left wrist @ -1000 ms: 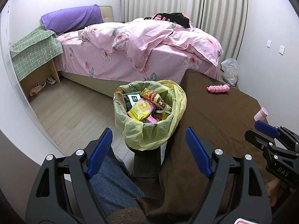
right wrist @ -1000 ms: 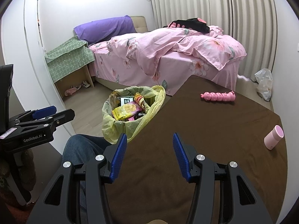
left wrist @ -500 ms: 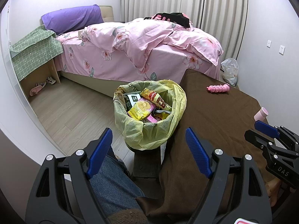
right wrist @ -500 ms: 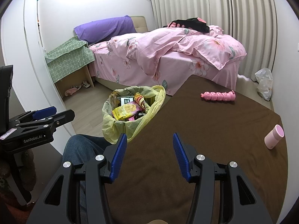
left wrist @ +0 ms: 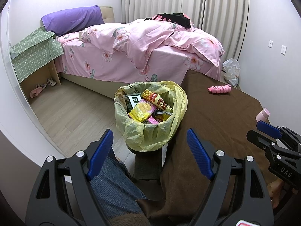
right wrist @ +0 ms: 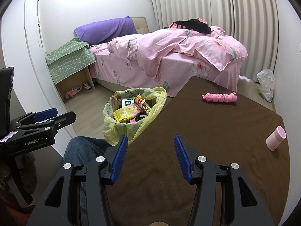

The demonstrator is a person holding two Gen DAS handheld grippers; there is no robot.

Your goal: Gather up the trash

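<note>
Both our left gripper (left wrist: 149,153), marked "GenRobot.AI", and right gripper (right wrist: 148,157), marked "DAS", gape empty near the yellow trash bag (left wrist: 150,113) beside our brown-clothed table (right wrist: 216,131), facing a pink bed (right wrist: 169,56).

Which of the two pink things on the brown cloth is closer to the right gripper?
The pink cup, lying on its side near the cloth's right edge; the pink caterpillar toy lies farther off, toward the bed.

Even, soft indoor light; brightest glare on the plain white wall (right wrist: 56,1) upper left, right view. Shadows faint. Both views sharp, fisheye-bent, dark vignette at corners.
</note>
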